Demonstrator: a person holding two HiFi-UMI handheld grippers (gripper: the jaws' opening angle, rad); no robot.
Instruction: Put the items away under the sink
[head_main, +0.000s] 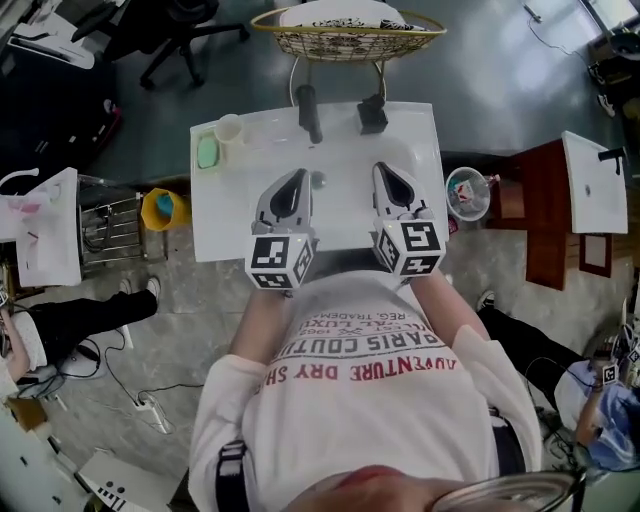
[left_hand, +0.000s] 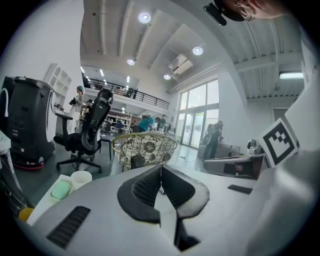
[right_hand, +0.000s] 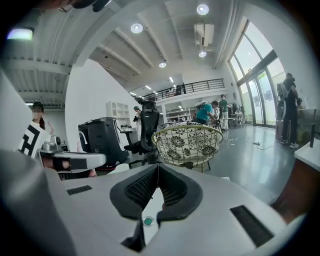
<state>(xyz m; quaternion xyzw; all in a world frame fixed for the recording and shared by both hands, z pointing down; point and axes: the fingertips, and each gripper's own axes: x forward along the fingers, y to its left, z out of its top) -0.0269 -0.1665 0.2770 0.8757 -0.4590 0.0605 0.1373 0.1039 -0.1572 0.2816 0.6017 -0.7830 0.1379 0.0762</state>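
Observation:
I stand over a white sink unit (head_main: 228, 215) and hold both grippers above its basin. My left gripper (head_main: 299, 178) is shut with nothing between its jaws, and my right gripper (head_main: 386, 170) is shut and empty too. At the sink's back left corner a white cup (head_main: 229, 128) stands beside a green soap bar (head_main: 207, 152) in a dish. In the left gripper view the cup (left_hand: 81, 177) and soap (left_hand: 62, 189) lie to the left of the shut left gripper (left_hand: 161, 169). A dark faucet (head_main: 308, 110) and a black block (head_main: 372, 115) stand along the back rim. The cupboard under the sink is hidden.
A wire basket table (head_main: 345, 35) stands behind the sink. To the left are a yellow container (head_main: 160, 208) and a metal rack (head_main: 110, 230). At the right stand a small bin (head_main: 467, 192) and a brown cabinet with another basin (head_main: 592, 180). An office chair (left_hand: 90, 135) stands far left.

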